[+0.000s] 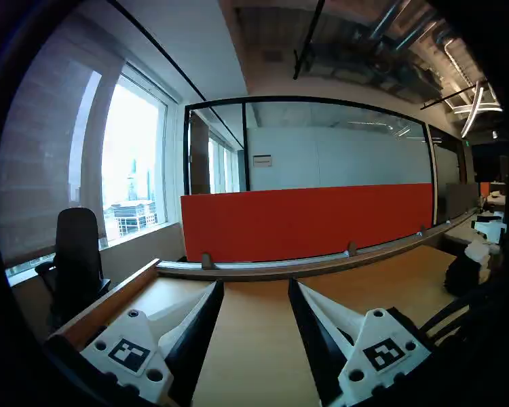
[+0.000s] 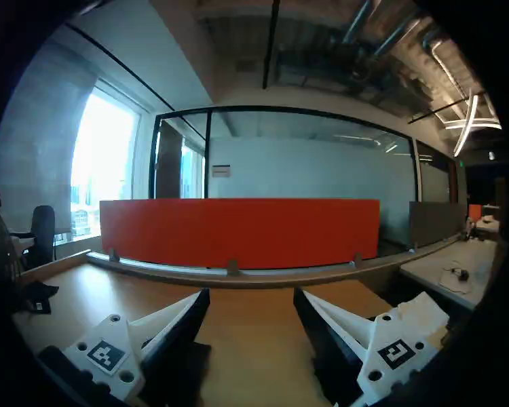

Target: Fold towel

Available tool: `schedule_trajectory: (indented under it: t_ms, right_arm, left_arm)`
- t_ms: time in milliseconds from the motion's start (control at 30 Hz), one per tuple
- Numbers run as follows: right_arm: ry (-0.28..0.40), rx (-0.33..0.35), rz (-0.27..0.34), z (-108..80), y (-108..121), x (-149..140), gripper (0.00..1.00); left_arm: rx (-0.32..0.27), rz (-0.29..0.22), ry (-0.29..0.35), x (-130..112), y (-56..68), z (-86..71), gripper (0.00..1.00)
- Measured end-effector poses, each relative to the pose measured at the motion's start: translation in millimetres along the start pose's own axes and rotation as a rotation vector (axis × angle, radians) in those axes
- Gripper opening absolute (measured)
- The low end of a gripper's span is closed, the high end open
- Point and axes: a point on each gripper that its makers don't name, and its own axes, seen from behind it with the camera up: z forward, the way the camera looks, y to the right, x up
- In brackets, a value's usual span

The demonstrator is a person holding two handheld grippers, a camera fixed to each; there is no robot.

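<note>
Office setting: long wooden worktop (image 1: 254,353), backed by a red partition (image 1: 309,220) with glass walls behind it. A bright window (image 1: 132,169) and a dark chair (image 1: 78,258) stand off to one side.

Item 1, left tool (image 1: 256,283): your fingers are spread wide, with bare wood showing in the gap between them. It grips nothing. It points level along the worktop toward the partition.

Item 2, right tool (image 2: 251,292): same condition. The fingers are well apart, nothing is between them, and it is aimed across the worktop at the partition.

Item 3, towel: you cannot tell from these views where it lies. The stretch of worktop ahead of each tool is plain wood, with no cloth on it.

Progress, as a judgement: folding looks not yet begun. Neither tool has hold of an edge or a corner, and no fold can be made out.

Left to do, likely all of it: tip the tools down to find the towel, take two corners, carry them over to the opposite edge, lay them flat, and repeat if a second fold is wanted.
</note>
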Motion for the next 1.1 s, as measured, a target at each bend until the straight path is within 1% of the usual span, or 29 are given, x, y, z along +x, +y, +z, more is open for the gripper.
schedule_trajectory:
  t_ms: [67,267,400,533,667,967,1100]
  right_arm:
    - [0.001,0.001,0.001,-2.4,-2,10,0.95]
    - [-0.007,0.009,0.0,-4.6,-8,23,0.95]
    - [-0.018,0.024,-0.016,-4.7,-12,26,0.95]
    - [-0.041,0.055,-0.037,-6.2,-20,28,0.95]
    - [-0.079,0.114,-0.058,-7.5,-32,23,0.95]
    - [-0.163,0.263,-0.101,-12.6,-59,13,0.95]
    - [-0.193,0.299,-0.117,-13.8,-64,9,0.95]
  left_arm:
    - [0.001,0.0,0.0,7,-0.5,0.0,0.69]
    - [-0.008,0.007,-0.011,18,-2.3,0.6,0.69]
    - [-0.032,0.021,-0.024,21,0.8,1.3,0.69]
    - [-0.067,0.043,-0.046,20,6.1,2.1,0.69]
    - [-0.115,0.072,-0.077,17,13.9,2.3,0.69]
    - [-0.259,0.124,-0.133,6,39.7,-1.3,0.69]
    - [-0.31,0.15,-0.157,-1,49.5,-4.4,0.69]
